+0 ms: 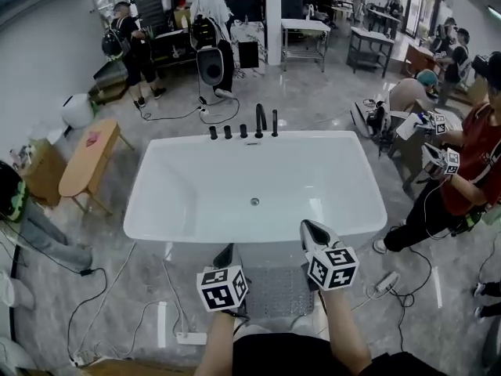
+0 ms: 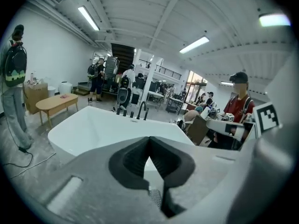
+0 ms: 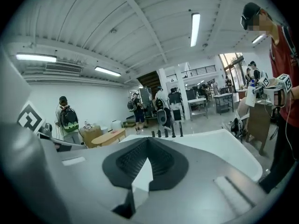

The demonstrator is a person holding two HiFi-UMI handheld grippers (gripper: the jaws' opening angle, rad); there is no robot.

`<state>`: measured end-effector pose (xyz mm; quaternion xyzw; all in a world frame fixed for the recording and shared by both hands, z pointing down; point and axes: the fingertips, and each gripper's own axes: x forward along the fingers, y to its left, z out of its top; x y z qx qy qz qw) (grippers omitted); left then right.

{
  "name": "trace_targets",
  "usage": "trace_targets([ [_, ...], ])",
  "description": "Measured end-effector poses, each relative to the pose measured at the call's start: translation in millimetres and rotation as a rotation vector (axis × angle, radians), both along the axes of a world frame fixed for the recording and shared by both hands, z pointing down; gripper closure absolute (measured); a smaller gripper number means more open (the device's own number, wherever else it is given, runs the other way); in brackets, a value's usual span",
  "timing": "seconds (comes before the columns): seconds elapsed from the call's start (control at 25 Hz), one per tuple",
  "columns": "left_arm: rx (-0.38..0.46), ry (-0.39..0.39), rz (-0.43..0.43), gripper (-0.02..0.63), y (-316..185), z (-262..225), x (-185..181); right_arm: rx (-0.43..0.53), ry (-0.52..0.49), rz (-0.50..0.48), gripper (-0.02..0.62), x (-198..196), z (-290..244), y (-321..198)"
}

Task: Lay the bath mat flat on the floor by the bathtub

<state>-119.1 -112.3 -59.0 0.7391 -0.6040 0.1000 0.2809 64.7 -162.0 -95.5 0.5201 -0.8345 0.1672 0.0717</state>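
**Site check: bath mat down at the tub, both claws shut and empty**

**Task item.** The grey bath mat [image 1: 272,291] lies on the floor [image 1: 149,280], just in front of the near wall of the white bathtub [image 1: 235,175]. In the head view it sits between the two grippers. The part that shows looks flat. Its near edge is hidden behind the person's arms and body, so the full outline cannot be confirmed.

**Left claw** [image 1: 225,254]. The jaws are together, their dark pads meeting at the tip, with nothing between them. The gripper is held above the mat's left side, clear of it, and aims forward at the tub with a slight downward tilt. Its marker cube faces up towards the head camera. The left forearm [image 1: 217,343] runs up from the bottom edge of the head view, nearly straight ahead.

**Right claw** [image 1: 310,227]. The jaws are together at the tip and hold nothing. It is held further forward than the left, and in the head view its tip overlaps the tub's near rim. It points closer to level, so its own view looks across the tub to the black faucet [image 1: 260,121] and the room beyond. The right forearm [image 1: 344,331] angles slightly inward.

**Contact.** Neither claw touches the mat or the tub.
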Motion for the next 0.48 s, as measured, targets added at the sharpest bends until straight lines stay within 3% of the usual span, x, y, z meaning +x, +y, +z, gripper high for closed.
trace_targets([
  [0.2, 0.102, 0.013, 0.019, 0.601, -19.1, -51.0, -0.8, 0.107, 0.0, 0.013, 0.588, -5.9, -52.0, -9.2],
  [0.36, 0.168, 0.075, 0.033, 0.601, -40.4, -86.5, 2.3, 0.166, -0.001, -0.013, 0.588, -9.2, -80.0, -18.7],
  [0.48, 0.227, 0.051, 0.03, 0.601, -60.4, -115.2, -0.7, 0.212, -0.015, -0.011, 0.588, -6.1, -99.5, -31.9],
])
